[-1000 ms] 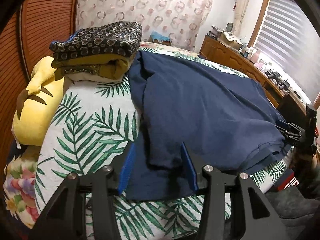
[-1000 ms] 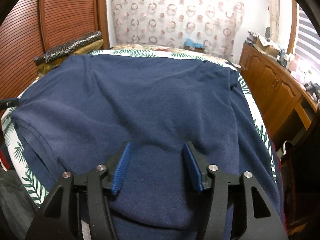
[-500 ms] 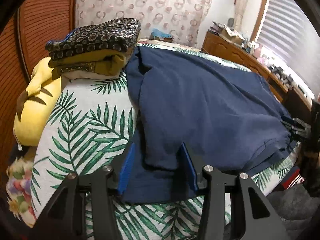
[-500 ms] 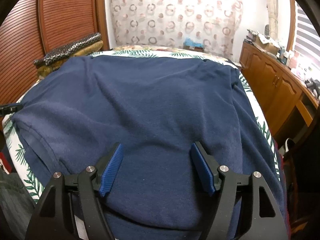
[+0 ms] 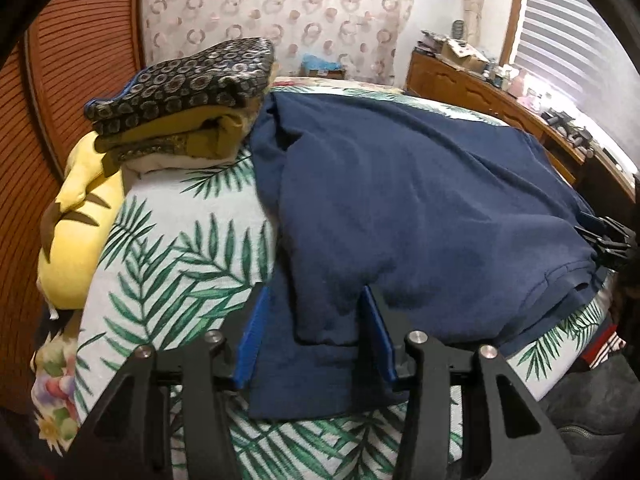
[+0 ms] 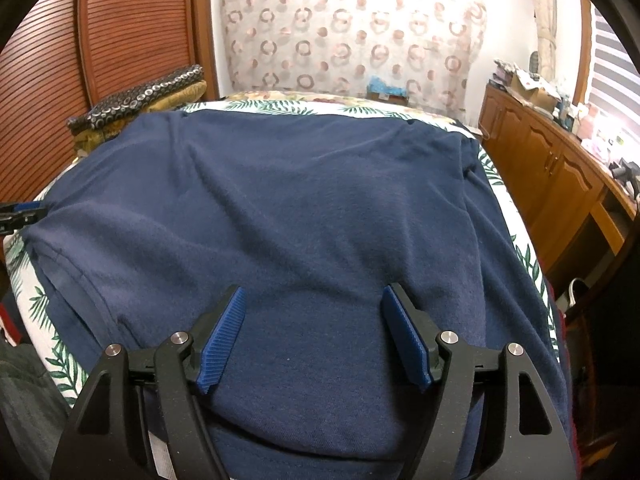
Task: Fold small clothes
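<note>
While closing on the navy shirt (image 5: 400,200) sleeve without pinching, left tool (image 5: 316,332) open, right tool (image 6: 312,332) spread wide above the shirt

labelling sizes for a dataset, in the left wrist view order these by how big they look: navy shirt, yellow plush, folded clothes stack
1. navy shirt, clearly largest.
2. folded clothes stack and yellow plush look about alike; the plush is partly hidden by the bed's edge and sits nearer the camera, so I won't rank them.

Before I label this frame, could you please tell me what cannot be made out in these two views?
- Left wrist view: whether the left gripper pinches the navy shirt; the sleeve fold covers the pads.
- Right wrist view: the shirt's near hem, hidden behind the right gripper.
- Both views: items on the wooden counter, too small.
- Folded pile: which garments, unclear.
</note>
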`<state>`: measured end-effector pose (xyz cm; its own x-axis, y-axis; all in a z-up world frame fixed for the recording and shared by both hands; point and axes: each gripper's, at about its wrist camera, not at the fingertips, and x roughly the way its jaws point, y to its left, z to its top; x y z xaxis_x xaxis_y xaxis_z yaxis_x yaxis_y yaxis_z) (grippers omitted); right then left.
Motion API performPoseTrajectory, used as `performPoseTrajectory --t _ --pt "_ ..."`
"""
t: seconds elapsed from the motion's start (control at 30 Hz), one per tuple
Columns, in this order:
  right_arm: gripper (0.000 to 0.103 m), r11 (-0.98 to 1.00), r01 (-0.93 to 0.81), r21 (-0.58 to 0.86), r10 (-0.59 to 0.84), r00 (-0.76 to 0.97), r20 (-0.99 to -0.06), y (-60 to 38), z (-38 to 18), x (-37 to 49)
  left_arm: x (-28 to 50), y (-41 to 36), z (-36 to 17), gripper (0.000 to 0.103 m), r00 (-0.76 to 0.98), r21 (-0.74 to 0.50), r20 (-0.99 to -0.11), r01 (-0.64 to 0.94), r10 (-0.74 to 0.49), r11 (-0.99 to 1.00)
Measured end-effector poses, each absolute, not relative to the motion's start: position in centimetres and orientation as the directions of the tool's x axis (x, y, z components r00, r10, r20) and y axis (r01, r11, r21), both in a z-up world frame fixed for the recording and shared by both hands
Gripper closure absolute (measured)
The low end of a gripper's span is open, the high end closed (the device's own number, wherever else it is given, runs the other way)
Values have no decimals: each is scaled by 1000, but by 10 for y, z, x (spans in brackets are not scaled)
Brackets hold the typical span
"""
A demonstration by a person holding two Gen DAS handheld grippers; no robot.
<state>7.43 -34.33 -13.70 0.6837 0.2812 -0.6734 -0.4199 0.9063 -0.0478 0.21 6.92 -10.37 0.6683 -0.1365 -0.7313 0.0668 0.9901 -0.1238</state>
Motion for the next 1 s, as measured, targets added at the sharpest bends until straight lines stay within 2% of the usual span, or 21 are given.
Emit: performPoseTrajectory --t 0.03,0.13,0.2,0.4,0.53,0.63,1.0 --pt "30 906 -421 -47 282 684 -673 -343 -137 74 2 69 -104 80 668 -138 -726 88 -161 986" --pt "30 906 -421 -48 282 684 -673 -342 -137 74 4 70 -99 93 678 -218 -692 130 -247 967" --pt "30 905 -422 -47 283 682 -674 -341 -137 74 5 66 -88 94 697 -258 -652 165 -298 952" --pt "30 903 -427 -48 282 675 -682 -345 -133 71 20 38 -36 95 737 -272 -550 286 -393 919" --pt "30 920 -390 -41 272 708 -652 -360 -119 68 41 13 -6 95 724 -288 -493 389 -484 875" --pt "30 935 -354 -34 255 734 -630 -375 -108 68 55 -13 11 95 690 -283 -471 472 -550 835" --pt "30 964 -263 -34 193 783 -592 -418 -88 63 76 -108 65 95 602 -194 -446 658 -662 728"
